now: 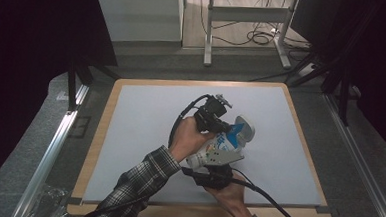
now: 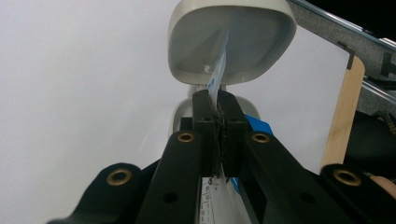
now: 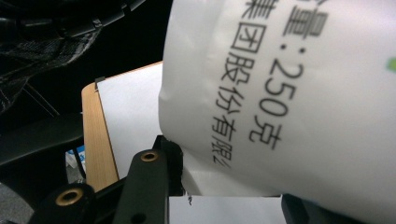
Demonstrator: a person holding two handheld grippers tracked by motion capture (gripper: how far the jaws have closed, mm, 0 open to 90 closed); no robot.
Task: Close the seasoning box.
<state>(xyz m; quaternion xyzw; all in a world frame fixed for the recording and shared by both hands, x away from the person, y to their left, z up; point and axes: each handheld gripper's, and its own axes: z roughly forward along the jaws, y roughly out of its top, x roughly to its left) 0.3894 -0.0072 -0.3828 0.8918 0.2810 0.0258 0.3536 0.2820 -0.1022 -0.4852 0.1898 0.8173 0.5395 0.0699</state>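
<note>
Black tool (image 2: 219, 116) with brass-ringed screws; plaid sleeve (image 1: 137, 183).

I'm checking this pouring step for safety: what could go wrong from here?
The left gripper pinches only the thin top edge of the bag, so it may tear or slip. The bag's mouth leans at the bowl rim, so contents could spill onto the table.

Two hand-held grippers showing: left hand-held gripper (image 1: 226, 124) and right hand-held gripper (image 1: 217, 166). One white printed pouch (image 1: 219, 145) sitting between them. One white bowl (image 1: 245, 130) lying right of centre. One surface (image 1: 144, 131) carrying everything. Two hands working.
</note>
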